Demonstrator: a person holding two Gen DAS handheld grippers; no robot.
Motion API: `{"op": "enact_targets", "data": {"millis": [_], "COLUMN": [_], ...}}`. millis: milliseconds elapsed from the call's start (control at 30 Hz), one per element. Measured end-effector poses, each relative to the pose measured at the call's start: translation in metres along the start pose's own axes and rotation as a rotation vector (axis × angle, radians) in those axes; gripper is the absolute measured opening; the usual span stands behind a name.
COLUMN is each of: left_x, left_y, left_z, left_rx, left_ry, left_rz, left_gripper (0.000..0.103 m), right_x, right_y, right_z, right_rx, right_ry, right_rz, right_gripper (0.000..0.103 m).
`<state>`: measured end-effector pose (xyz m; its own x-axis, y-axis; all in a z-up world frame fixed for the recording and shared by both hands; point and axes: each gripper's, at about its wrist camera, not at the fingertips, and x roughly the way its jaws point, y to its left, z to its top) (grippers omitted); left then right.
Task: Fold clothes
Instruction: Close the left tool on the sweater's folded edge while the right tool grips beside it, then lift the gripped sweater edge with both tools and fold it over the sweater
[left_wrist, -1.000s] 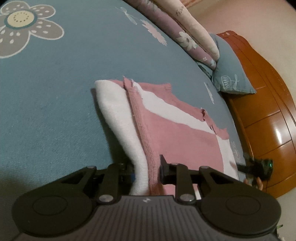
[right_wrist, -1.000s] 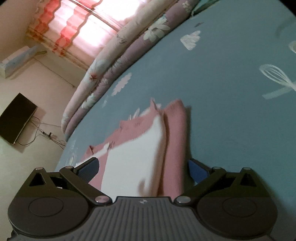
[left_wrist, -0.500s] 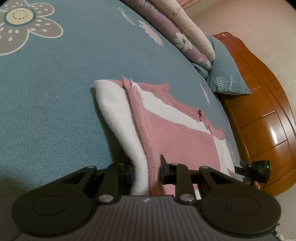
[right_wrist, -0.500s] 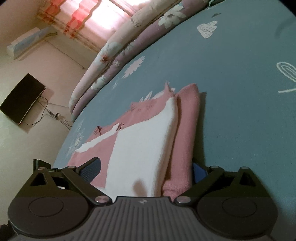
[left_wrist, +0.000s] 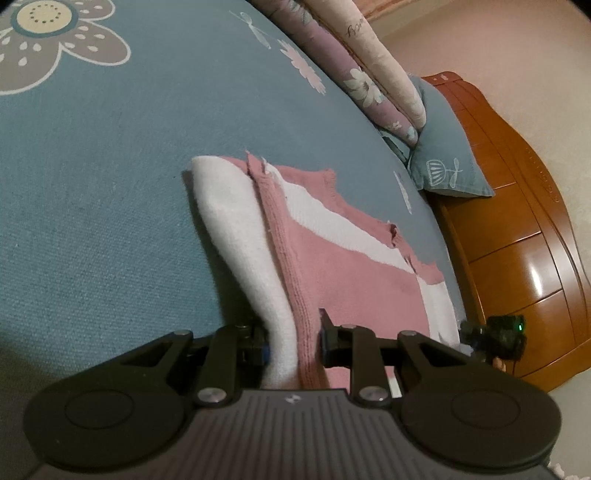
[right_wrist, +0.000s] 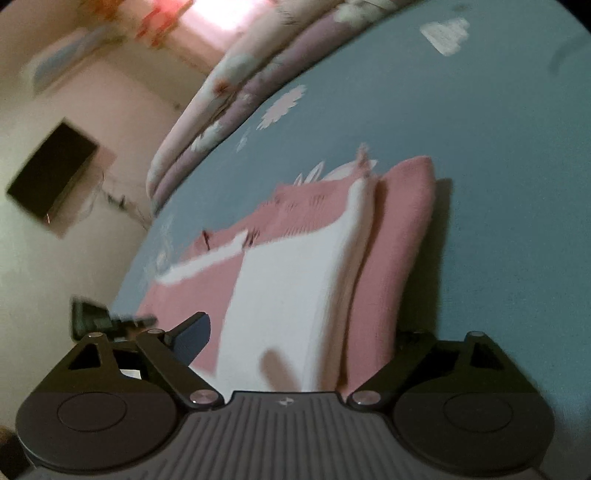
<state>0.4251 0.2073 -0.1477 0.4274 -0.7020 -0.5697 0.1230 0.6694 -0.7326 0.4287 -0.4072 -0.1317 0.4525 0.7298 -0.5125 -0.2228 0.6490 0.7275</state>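
Note:
A pink and white knitted sweater (left_wrist: 351, 266) lies folded on the blue bedsheet (left_wrist: 110, 192). My left gripper (left_wrist: 293, 347) is shut on its near left edge, pinching the white fold and the pink ribbed fold together. In the right wrist view the same sweater (right_wrist: 295, 280) fills the middle. My right gripper (right_wrist: 299, 339) is closing with the sweater's near right edge between its wide jaws. The left finger (right_wrist: 192, 332) rests over pink cloth, and the right finger is hidden behind the thick pink fold. The pads do not visibly press the cloth. This view is blurred.
A rolled floral quilt (left_wrist: 369, 74) and a blue pillow (left_wrist: 443, 162) lie along the bed's far side by the wooden headboard (left_wrist: 524, 236). A dark screen (right_wrist: 51, 177) hangs on the wall beyond the bed's edge. Each gripper shows at the other view's edge.
The right gripper's view has rolled and blurred, its jaws have narrowed a little, and its right finger has slipped behind the pink fold. The left gripper keeps its grip in place.

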Motion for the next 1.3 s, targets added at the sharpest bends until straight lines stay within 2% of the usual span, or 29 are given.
{"op": "enact_targets", "data": {"millis": [100, 167, 200, 233, 267, 300, 333, 467, 633, 800, 867, 1067, 1167, 1233, 1300], "left_x": [0.000, 0.000, 0.000, 0.000, -0.001, -0.001, -0.001, 0.000, 0.002, 0.004, 0.007, 0.022, 0.027, 0.030, 0.029], "left_y": [-0.002, -0.002, -0.002, -0.002, -0.003, -0.003, -0.004, -0.009, -0.016, -0.031, -0.042, -0.094, -0.112, -0.123, -0.134], "left_z": [0.000, 0.001, 0.001, 0.001, 0.001, 0.000, 0.000, 0.001, 0.003, 0.003, 0.002, -0.006, -0.007, -0.008, -0.008], "left_rx": [-0.002, -0.006, -0.008, -0.011, -0.012, -0.013, -0.015, -0.020, -0.028, -0.017, 0.006, 0.185, 0.240, 0.284, 0.306], "left_ry": [0.001, 0.003, 0.003, 0.003, 0.002, 0.000, -0.001, 0.001, 0.008, 0.005, -0.001, -0.004, 0.007, 0.017, 0.027], "left_rz": [0.008, 0.011, 0.011, 0.011, 0.014, 0.018, 0.024, 0.053, 0.099, 0.180, 0.237, 0.482, 0.563, 0.608, 0.620], "left_gripper": [0.024, 0.024, 0.024, 0.024, 0.024, 0.024, 0.024, 0.024, 0.024, 0.024, 0.024, 0.020, 0.020, 0.019, 0.019], "right_x": [0.006, 0.007, 0.008, 0.006, 0.004, 0.002, 0.000, 0.002, 0.012, 0.021, 0.027, 0.044, 0.047, 0.040, 0.030], "right_y": [0.003, 0.010, 0.012, 0.012, 0.007, 0.002, -0.004, 0.005, 0.014, 0.031, 0.043, 0.074, 0.088, 0.097, 0.106], "right_z": [0.007, 0.006, 0.005, 0.004, 0.005, 0.005, 0.006, 0.002, 0.005, -0.003, -0.007, -0.013, -0.014, -0.015, -0.016], "right_rx": [-0.010, -0.043, -0.071, -0.086, -0.054, -0.019, 0.016, 0.001, 0.045, -0.006, -0.048, -0.129, -0.140, -0.141, -0.142], "right_ry": [0.017, 0.029, 0.033, 0.035, 0.035, 0.034, 0.033, 0.027, 0.031, 0.006, 0.001, -0.002, -0.011, -0.034, -0.054], "right_rz": [-0.023, -0.060, -0.089, -0.123, -0.135, -0.147, -0.158, -0.213, -0.280, -0.374, -0.441, -0.611, -0.652, -0.644, -0.620], "right_gripper": [0.091, 0.085, 0.073, 0.054, 0.044, 0.027, 0.027, 0.027, 0.027, 0.027, 0.027, 0.024, 0.023, 0.023, 0.023]}}
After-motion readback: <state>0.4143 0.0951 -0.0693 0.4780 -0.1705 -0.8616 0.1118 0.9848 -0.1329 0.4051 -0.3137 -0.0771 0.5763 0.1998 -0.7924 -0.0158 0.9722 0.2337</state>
